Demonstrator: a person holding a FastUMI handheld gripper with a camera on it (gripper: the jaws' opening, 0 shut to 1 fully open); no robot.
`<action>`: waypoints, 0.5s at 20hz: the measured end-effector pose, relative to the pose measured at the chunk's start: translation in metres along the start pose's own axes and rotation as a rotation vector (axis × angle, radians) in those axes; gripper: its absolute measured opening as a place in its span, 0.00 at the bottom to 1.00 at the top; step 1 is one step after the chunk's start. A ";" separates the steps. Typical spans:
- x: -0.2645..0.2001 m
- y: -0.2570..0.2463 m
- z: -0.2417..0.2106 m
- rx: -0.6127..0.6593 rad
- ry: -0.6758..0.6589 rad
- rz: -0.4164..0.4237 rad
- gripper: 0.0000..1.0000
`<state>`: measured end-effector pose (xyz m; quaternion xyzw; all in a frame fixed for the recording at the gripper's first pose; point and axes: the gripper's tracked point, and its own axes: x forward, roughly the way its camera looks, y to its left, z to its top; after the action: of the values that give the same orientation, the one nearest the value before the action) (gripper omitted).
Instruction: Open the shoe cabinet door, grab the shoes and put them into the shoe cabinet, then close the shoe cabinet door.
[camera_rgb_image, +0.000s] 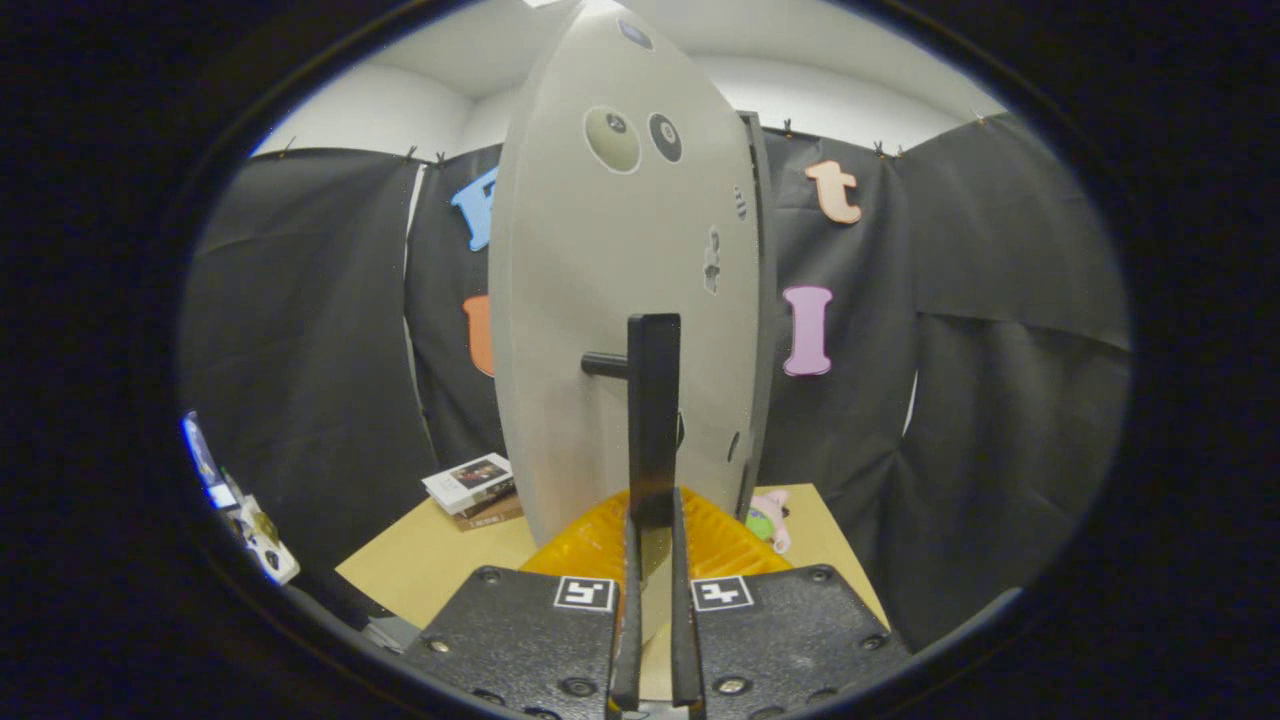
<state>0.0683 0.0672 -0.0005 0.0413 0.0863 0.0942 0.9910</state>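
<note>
Hand-held gripper (652, 520) at bottom centre of the frame, fingers nearly together, only a thin gap between them. The dark vertical bar handle (653, 420) of the shoe cabinet door (600, 300) runs down into that gap, so the fingers look clamped on the handle's lower end; actual contact at the pads is hard to confirm, but both fingers sit tight against the bar. A short dark post joins the handle to the door, left of the bar at mid frame.

The door is a pale grey panel, standing upright and filling the centre of the frame from top to just above the fingers, seen close up and bowed by the lens. It carries two round marks near the top, one light, one dark, and small cut-outs along its right edge. A darker edge of the cabinet body (763, 300) shows just right of the door.

Below the door, just ahead of the fingers, an orange ribbed piece (715, 545); cannot tell what it is. Tan surface (440, 560) at lower left of centre, with a stack of books (475, 488) on it, left of the door. A small pink and green toy (770, 520) lies on the surface right of the door's bottom edge. Shoes not identifiable.
</note>
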 end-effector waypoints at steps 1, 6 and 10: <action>-0.005 -0.011 0.000 0.000 0.005 -0.013 0.14; -0.018 -0.078 -0.001 -0.008 0.008 -0.102 0.05; -0.020 -0.119 0.000 -0.011 0.014 -0.156 0.04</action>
<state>0.0697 -0.0528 -0.0092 0.0284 0.0956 0.0173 0.9949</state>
